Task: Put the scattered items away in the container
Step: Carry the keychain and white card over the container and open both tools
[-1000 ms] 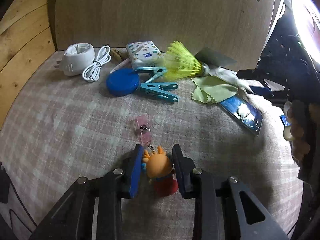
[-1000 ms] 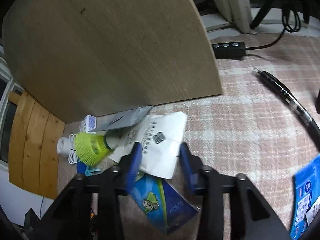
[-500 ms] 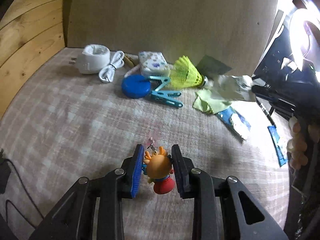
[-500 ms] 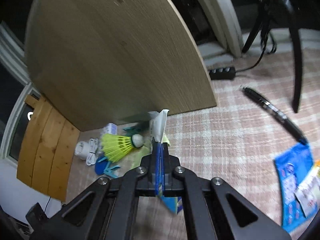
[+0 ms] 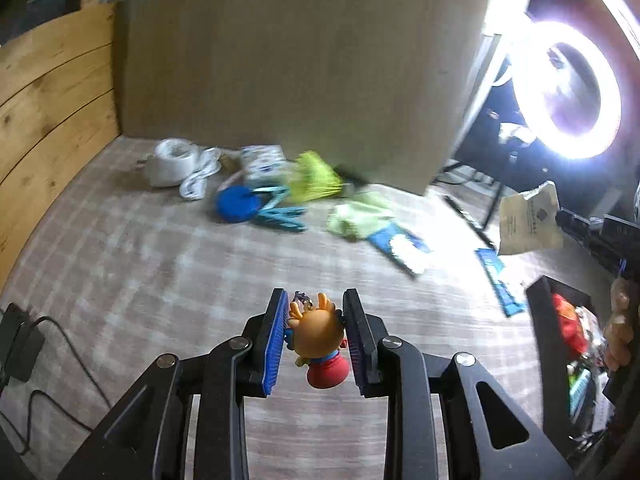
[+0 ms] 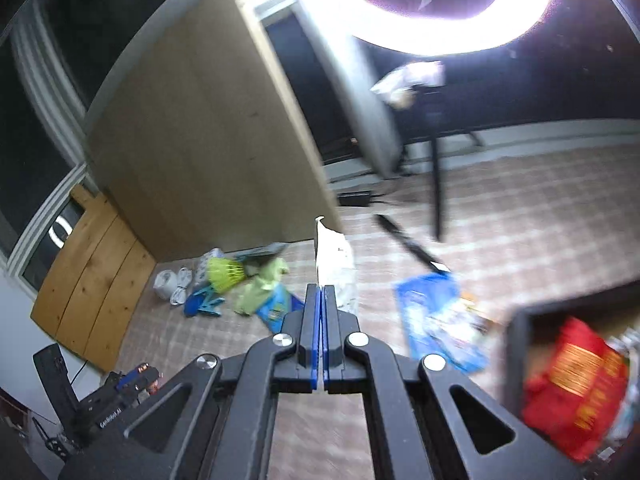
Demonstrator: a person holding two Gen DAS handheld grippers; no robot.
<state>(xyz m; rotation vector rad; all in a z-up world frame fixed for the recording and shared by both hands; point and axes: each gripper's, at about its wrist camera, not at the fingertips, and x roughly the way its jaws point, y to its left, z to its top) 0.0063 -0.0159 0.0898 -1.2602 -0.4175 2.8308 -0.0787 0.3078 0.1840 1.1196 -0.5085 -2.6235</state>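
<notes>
Partway through the tidying, both grippers carry something above a checked, woven cloth surface. The left gripper (image 5: 316, 320) has its blue ribbed pads clamped on a small rubbery cartoon figure (image 5: 320, 340) with an orange head, little antlers and a red body. The right gripper (image 6: 320, 300) is clenched tight on a thin white paper packet (image 6: 334, 264), which stands up limp and creased from the jaws.

To the right sits the black container (image 6: 520, 320), a dark, straight-walled box. It already holds a crinkly red wrapper (image 6: 572, 376) and other small things too blurred to name.

Much is left. Scattered near a tall wooden panel (image 5: 300, 60) lie a white round charger (image 5: 170, 160) with its coiled cable, a blue disc (image 5: 236, 208), teal plastic clothes pegs (image 5: 280, 218), a yellow-green shuttlecock (image 5: 314, 178), a patterned tissue pack (image 5: 262, 160) and a soft green cloth (image 5: 360, 216). Nearer the container are glossy blue packets (image 6: 436, 320) and a black pen (image 6: 408, 246).
</notes>
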